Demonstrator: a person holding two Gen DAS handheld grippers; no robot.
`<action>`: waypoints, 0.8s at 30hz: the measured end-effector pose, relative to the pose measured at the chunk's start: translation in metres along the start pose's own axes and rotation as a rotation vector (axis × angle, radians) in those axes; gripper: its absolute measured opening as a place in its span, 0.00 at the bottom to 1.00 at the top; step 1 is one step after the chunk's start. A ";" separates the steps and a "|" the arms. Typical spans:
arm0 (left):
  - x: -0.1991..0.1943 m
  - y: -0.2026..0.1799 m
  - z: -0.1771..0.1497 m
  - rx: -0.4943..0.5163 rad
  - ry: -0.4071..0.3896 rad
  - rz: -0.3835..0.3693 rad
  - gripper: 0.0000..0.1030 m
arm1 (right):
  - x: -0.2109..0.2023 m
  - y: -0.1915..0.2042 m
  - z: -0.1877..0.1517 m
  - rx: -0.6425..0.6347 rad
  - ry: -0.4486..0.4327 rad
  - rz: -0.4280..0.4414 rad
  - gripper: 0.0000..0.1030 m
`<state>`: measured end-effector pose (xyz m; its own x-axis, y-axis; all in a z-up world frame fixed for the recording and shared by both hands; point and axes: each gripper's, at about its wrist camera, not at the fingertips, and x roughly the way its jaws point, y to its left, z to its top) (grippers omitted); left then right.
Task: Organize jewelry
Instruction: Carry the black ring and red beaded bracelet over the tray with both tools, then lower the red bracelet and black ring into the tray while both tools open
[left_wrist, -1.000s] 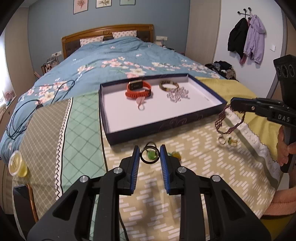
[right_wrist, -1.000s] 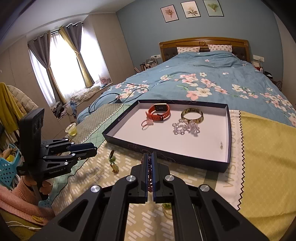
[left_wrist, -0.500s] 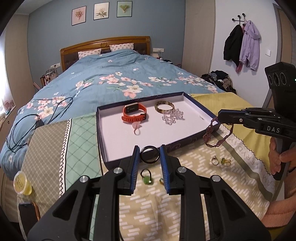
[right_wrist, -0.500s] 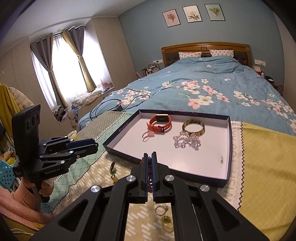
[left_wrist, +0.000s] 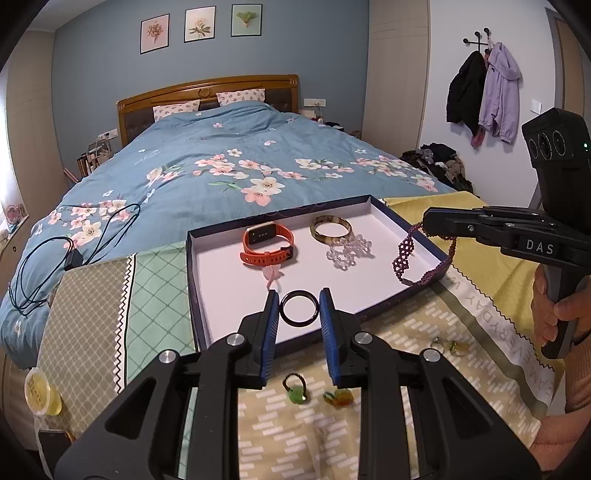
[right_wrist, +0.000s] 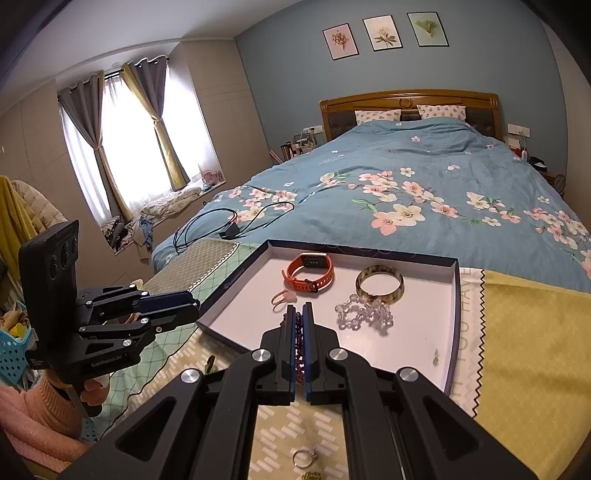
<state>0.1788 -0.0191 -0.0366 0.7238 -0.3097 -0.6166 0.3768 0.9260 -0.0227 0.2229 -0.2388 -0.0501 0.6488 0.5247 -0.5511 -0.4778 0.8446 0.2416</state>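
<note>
The left hand-held gripper (left_wrist: 298, 314) squeezes a black ring (left_wrist: 299, 313) by its two sides and holds it up over the near edge of the box tray (left_wrist: 192, 280) on the bed; the ring looks hard, light and smooth, so I think it could slip out. To the right, the right hand-held gripper (right_wrist: 299, 321) is pinched tight on a purple bead bracelet (left_wrist: 406, 254), which hangs over the tray's right side and looks soft and floppy, so it will swing.

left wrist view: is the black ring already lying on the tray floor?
No. The black ring is clamped between the left gripper pads, held above the near edge of the tray.
</note>
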 end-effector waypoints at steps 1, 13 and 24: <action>0.003 0.001 0.002 -0.004 0.002 0.000 0.22 | 0.002 -0.001 0.001 0.000 0.002 -0.003 0.02; 0.026 0.002 0.011 0.000 0.028 0.005 0.22 | 0.022 -0.016 0.011 0.040 0.014 -0.004 0.02; 0.048 0.001 0.017 0.017 0.056 0.017 0.22 | 0.038 -0.024 0.015 0.060 0.036 -0.008 0.02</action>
<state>0.2232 -0.0368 -0.0531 0.6966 -0.2808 -0.6602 0.3751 0.9270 0.0015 0.2677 -0.2381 -0.0648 0.6306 0.5144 -0.5812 -0.4357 0.8543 0.2834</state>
